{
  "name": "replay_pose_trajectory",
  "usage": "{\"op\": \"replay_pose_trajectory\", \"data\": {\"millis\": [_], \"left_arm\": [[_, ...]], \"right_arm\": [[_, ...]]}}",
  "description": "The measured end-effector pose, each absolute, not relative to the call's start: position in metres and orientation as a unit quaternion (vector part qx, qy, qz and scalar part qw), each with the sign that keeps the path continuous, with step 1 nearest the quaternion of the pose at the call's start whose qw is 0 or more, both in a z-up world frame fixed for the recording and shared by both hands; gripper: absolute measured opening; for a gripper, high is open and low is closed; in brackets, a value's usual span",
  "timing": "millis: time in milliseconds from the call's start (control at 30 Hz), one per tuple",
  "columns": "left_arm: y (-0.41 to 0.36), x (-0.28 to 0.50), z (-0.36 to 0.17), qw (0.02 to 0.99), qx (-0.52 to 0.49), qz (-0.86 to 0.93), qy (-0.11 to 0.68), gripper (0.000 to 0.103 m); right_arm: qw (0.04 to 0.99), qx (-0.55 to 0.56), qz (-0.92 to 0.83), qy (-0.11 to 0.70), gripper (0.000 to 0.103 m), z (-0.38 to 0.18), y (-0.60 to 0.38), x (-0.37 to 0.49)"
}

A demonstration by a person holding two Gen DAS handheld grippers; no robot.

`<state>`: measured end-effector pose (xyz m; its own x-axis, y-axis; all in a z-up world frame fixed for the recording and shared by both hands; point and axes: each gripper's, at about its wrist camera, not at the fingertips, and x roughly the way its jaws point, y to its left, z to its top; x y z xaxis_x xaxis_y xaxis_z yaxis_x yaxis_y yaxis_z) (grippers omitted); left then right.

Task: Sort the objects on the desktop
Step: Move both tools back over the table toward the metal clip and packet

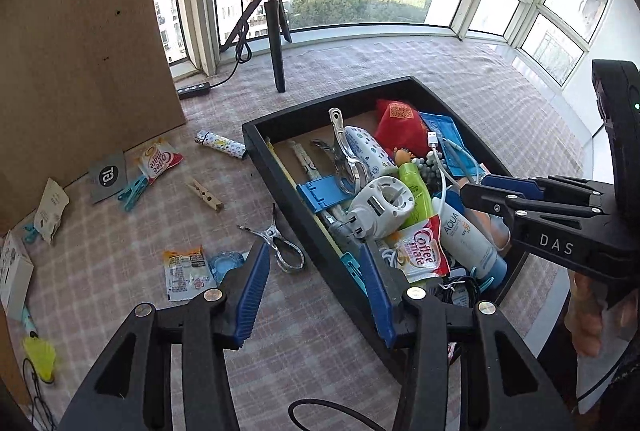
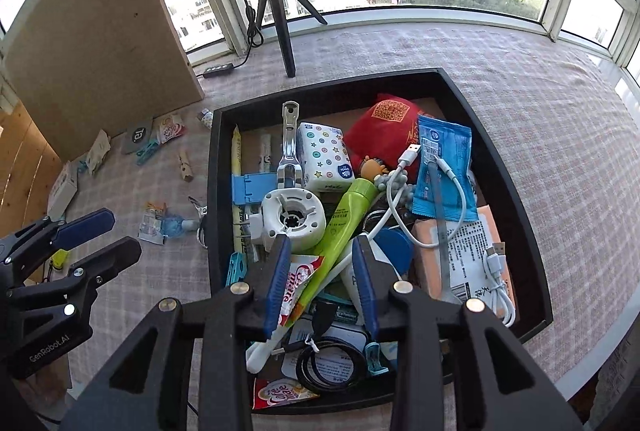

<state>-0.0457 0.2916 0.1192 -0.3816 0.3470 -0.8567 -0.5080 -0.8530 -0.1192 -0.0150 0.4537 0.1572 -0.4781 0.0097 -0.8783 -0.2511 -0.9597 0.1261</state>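
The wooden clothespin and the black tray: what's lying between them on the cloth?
Nothing; in the left wrist view only bare checked cloth separates the wooden clothespin from the black tray.

- I see a checked pink cloth (image 1: 320, 331) over the tabletop.
- Black tray (image 1: 280, 183) sits on it, crammed w/ stuff.
- Left of tray: metal clip (image 1: 280, 245), wooden peg (image 1: 206, 195), lighter (image 1: 220, 145), creamer sachet (image 1: 158, 161).
- Tripod (image 1: 276, 43) at back.

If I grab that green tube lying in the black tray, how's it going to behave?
The green tube looks like soft plastic, so it would probably squash a little under the pads. It is round and smooth, so it may slip or roll. It lies slanted over other clutter in the black tray, so lifting it could shift its neighbours.
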Motion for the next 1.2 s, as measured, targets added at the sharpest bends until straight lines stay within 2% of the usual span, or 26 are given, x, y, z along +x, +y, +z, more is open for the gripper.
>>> {"op": "replay_pose_trajectory", "data": {"millis": [200, 367, 433, 500, 800, 900, 1033, 1200], "left_arm": [[0.232, -0.069, 0.105, 0.199, -0.508, 0.836, 0.061, 0.044], [0.187, -0.084, 0.084, 0.16, -0.531, 0.831, 0.04, 0.044], [0.174, -0.087, 0.074, 0.15, -0.541, 0.827, 0.031, 0.044], [0.164, -0.089, 0.064, 0.144, -0.55, 0.822, 0.025, 0.044], [0.159, -0.095, 0.029, 0.15, -0.579, 0.801, 0.028, 0.044], [0.165, -0.1, 0.023, 0.164, -0.581, 0.797, 0.03, 0.046], [0.179, -0.109, 0.015, 0.188, -0.578, 0.792, 0.061, 0.06], [0.196, -0.113, 0.001, 0.211, -0.574, 0.783, 0.11, 0.067]], "right_arm": [[0.037, -0.516, 0.849, 0.104, 0.032, 0.149, 0.418, -0.024], [-0.006, -0.529, 0.844, 0.083, 0.042, 0.137, 0.381, -0.035], [-0.021, -0.534, 0.843, 0.069, 0.05, 0.135, 0.365, -0.04], [-0.033, -0.537, 0.841, 0.057, 0.053, 0.132, 0.352, -0.045], [-0.071, -0.56, 0.823, 0.059, 0.053, 0.106, 0.318, -0.074], [-0.073, -0.57, 0.817, 0.046, 0.053, 0.096, 0.313, -0.084], [-0.08, -0.582, 0.808, 0.042, 0.052, 0.085, 0.315, -0.096], [-0.084, -0.592, 0.801, 0.039, 0.051, 0.072, 0.318, -0.103]]}}
